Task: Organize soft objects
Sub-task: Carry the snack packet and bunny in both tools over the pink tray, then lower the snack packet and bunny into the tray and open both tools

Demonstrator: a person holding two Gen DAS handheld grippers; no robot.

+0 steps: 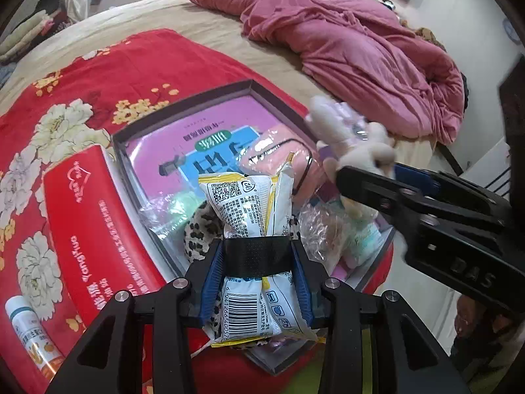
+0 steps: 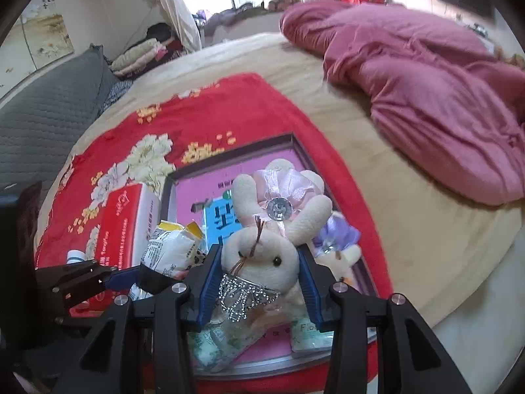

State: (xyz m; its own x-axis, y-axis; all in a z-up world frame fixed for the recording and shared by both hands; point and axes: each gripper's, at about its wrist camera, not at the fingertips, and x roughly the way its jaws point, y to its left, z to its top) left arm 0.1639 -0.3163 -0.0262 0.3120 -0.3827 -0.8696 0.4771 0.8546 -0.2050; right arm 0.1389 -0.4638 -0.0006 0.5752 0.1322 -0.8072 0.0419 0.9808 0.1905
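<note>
The left gripper (image 1: 257, 259) is clamped on a white snack packet (image 1: 249, 207), held directly above the near end of the open box (image 1: 183, 105). The right gripper (image 2: 259, 279) is closed on a cream plush rabbit (image 2: 265, 256), over the box's right side. A red tissue pack (image 1: 88, 216) lies left of the left gripper.

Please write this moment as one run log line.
left gripper: shut on snack bag | right gripper: shut on plush rabbit | both above box
</note>
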